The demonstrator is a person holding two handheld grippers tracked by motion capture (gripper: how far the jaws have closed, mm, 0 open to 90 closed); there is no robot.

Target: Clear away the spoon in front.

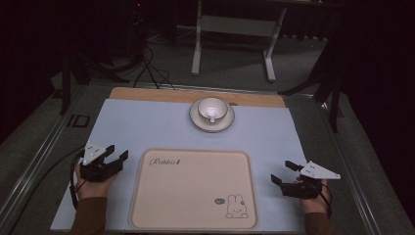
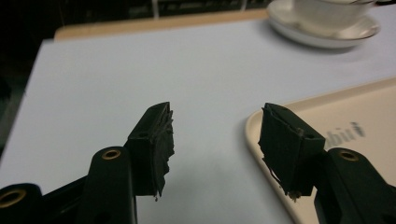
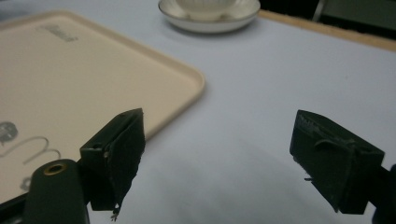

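So here's where we're at: both claws are parked low at the near corners of the bench, one on each side of the tray [image 1: 193, 191]. Our left claw [image 1: 119, 152] sits just off the tray's left edge, jaws spread with nothing between them. In the left gripper view one jaw hangs over the tray's rounded corner [image 2: 261, 122] and the other over bare mat. Our right claw [image 1: 285, 172] is just off the tray's right edge, jaws also spread wide and empty, with bare mat showing between them in the right gripper view.

Room to move looks decent. The pale blue mat [image 1: 147, 127] covers nearly the whole bench, and there's an open strip between the tray's far edge and the cup [image 1: 212, 108] on its saucer [image 1: 197, 121]. Those two sit at the far middle of the mat, well apart from both claws. A thin band of wood bench top [image 1: 147, 93] shows past the mat's far edge.

Material-wise, the tray is a smooth cream rectangle with rounded corners and a low raised rim, with script lettering near its far left corner and a little rabbit drawing [image 1: 236, 206] near its right front corner. Cup and saucer look like glossy white ceramic, round, with a darker line along the saucer's rim. The jaw pads are matte black and ragged at the edges
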